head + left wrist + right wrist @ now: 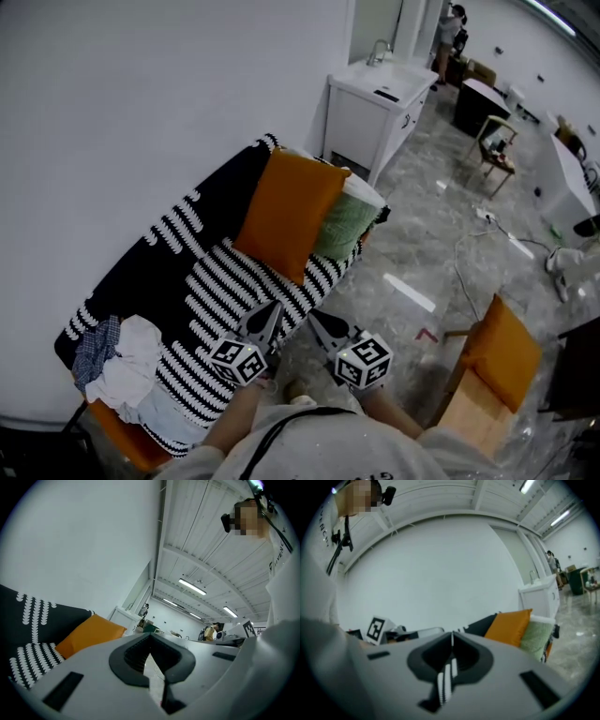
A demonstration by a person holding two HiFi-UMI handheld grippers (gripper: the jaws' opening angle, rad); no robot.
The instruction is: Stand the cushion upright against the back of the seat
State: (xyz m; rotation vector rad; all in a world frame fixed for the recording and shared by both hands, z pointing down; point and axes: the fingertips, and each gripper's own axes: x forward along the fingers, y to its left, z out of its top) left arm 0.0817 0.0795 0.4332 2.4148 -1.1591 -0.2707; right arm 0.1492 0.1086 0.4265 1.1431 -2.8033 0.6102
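White wall and grey polished floor frame a seat draped in a black-and-white striped cover.

Your left gripper has its fingers pressed together at the tips. Nothing is caught between them, and only a sliver of floor shows through the slot lower down. Your right gripper is the same: its fingers meet at the tips and grip nothing, with the striped cover showing through the slot behind them. You hold the two grippers side by side, close together, at the front edge of the seat. Each one carries one marker cube, so two cubes in all.

The orange cushion is well apart from both grippers. It stands upright and leans on the back of the seat towards its far end. One green cushion stands just beside it and touches it, which makes two cushions on the seat.

One heap of clothes lies at the near end of the seat. On the floor to your right stands one wooden chair with a third cushion, also orange, propped on it. One white cabinet stands against the wall past the seat.
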